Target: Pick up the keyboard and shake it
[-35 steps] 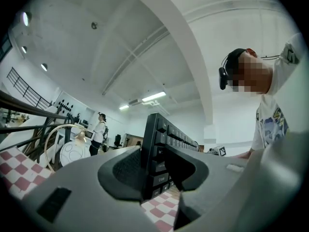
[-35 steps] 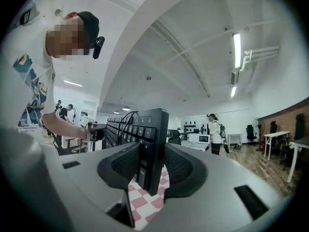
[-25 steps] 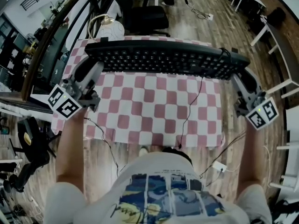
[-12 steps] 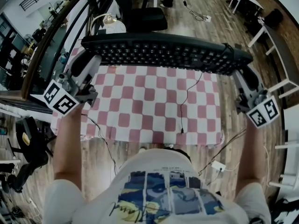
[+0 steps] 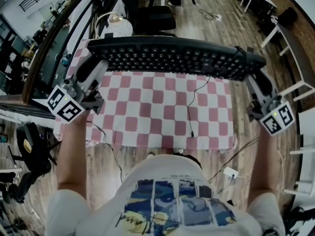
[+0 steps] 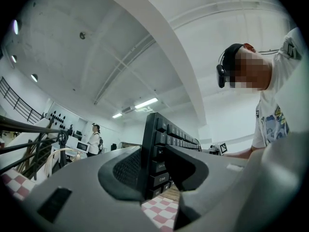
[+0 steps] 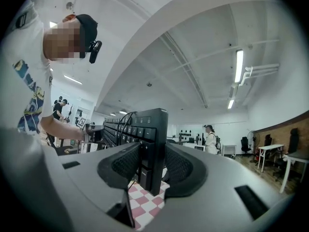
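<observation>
Pick-up: done, as far as the views show. You hold the black keyboard off the table, over the far edge of the pink-and-white checked cloth. It runs left to right, with the key side turned towards you.

Left gripper: the pads are clamped on the left end of the keyboard. In the left gripper view the board stands edge-on between the jaws, with keycaps showing on its right face and checked cloth visible below, apart from it.

Right gripper: the pads are clamped on the right end, one on each face of the board. Cloth again shows beneath, with a clear gap.

Cable: it is looped round the right end of the keyboard, drops from the near edge and hangs loose over the cloth. Its free end sits just above the cloth or on it; you cannot tell which from the head view.

Remaining, as a judgement: the shake itself. One still moment does not show whether it has started. Both grips look square and symmetric, so the board seems ready for it. After that, nothing in the task sentence is left.

Watch item: the dangling cable may whip or snag while you shake.
</observation>
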A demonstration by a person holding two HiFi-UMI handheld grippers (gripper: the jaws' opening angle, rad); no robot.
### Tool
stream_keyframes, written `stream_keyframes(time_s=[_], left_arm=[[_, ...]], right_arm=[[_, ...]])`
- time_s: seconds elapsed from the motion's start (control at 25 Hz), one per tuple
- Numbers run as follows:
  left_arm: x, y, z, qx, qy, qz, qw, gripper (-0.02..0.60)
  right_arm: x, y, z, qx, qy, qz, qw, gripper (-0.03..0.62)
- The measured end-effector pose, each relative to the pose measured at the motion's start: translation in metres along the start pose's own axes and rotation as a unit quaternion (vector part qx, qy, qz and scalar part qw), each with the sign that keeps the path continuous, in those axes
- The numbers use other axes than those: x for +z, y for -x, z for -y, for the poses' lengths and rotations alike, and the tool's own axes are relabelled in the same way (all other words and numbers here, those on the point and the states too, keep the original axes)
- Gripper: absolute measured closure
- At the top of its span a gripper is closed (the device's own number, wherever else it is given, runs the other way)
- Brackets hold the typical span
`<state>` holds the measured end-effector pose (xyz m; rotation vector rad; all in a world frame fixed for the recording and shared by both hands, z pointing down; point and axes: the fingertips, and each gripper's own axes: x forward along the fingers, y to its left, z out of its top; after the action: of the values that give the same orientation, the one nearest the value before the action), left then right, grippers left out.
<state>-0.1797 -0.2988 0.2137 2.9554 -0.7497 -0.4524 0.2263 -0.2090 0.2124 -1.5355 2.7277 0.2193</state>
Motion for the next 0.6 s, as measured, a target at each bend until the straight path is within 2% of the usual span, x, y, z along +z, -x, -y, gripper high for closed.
stream_keyframes(time_s=[0.6], left_arm=[[-0.028, 0.006, -0.009, 0.022, 0.08, -0.07, 0.9941, 0.439]], right_arm=[[-0.027, 0.001, -0.006, -0.007, -0.084, -0.085, 0.993, 0.444]])
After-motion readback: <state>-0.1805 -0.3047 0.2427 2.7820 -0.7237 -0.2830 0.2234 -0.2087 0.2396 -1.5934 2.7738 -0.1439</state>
